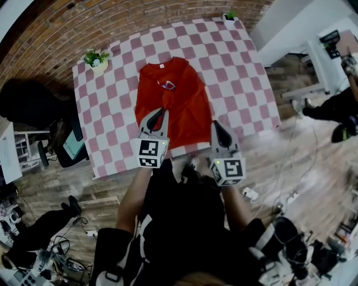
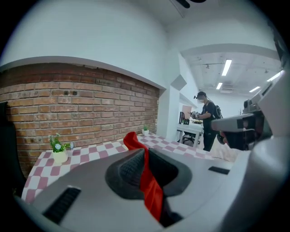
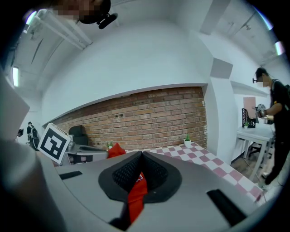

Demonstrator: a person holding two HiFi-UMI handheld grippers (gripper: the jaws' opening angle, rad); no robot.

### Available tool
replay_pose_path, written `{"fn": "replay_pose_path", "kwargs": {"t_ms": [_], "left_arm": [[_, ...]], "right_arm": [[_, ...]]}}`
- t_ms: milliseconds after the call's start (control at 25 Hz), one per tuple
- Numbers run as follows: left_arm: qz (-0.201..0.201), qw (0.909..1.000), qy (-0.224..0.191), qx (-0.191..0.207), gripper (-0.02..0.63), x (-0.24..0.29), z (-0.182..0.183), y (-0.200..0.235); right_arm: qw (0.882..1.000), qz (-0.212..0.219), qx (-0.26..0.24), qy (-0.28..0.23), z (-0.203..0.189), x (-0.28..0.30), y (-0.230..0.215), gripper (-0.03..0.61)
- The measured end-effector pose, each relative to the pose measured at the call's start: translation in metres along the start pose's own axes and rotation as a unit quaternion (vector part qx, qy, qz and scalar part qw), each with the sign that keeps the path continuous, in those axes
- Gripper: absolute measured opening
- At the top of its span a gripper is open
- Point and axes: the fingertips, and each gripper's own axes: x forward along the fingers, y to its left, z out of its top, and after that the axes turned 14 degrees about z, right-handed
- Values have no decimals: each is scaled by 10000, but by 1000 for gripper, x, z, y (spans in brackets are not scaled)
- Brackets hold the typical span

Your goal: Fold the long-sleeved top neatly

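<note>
The red long-sleeved top [image 1: 184,106] lies on the pink-and-white checked table [image 1: 112,111], collar towards the brick wall and hem at the near edge. My left gripper [image 1: 160,115] is shut on a fold of its red cloth at the near left part, and the cloth [image 2: 149,186] runs between the dark pads [image 2: 129,170]. My right gripper [image 1: 216,125] is shut on the cloth at the near right corner. In the right gripper view a red strip [image 3: 136,195] hangs from between its closed pads [image 3: 124,174]. Both grippers point towards the wall, a little downward.
A small potted plant [image 1: 96,59] stands near the table's far left corner, another [image 1: 230,17] at the far right corner. A dark chair [image 1: 33,103] and a cart stand left of the table. A person [image 1: 341,106] is at the right, by a white desk.
</note>
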Motion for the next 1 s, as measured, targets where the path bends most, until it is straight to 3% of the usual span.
{"fn": "replay_pose_path", "kwargs": {"t_ms": [400, 760, 1000], "left_arm": [[-505, 9975, 431, 245, 29, 11, -57, -96], [-612, 9933, 875, 431, 31, 31, -125, -137], [-817, 9881, 1262, 330, 57, 28, -158, -159]], "right_arm": [[9996, -267, 46, 50, -19, -50, -27, 7], [9994, -290, 104, 146, -35, -69, -36, 8], [9994, -157, 239, 168, -35, -73, -28, 8]]}}
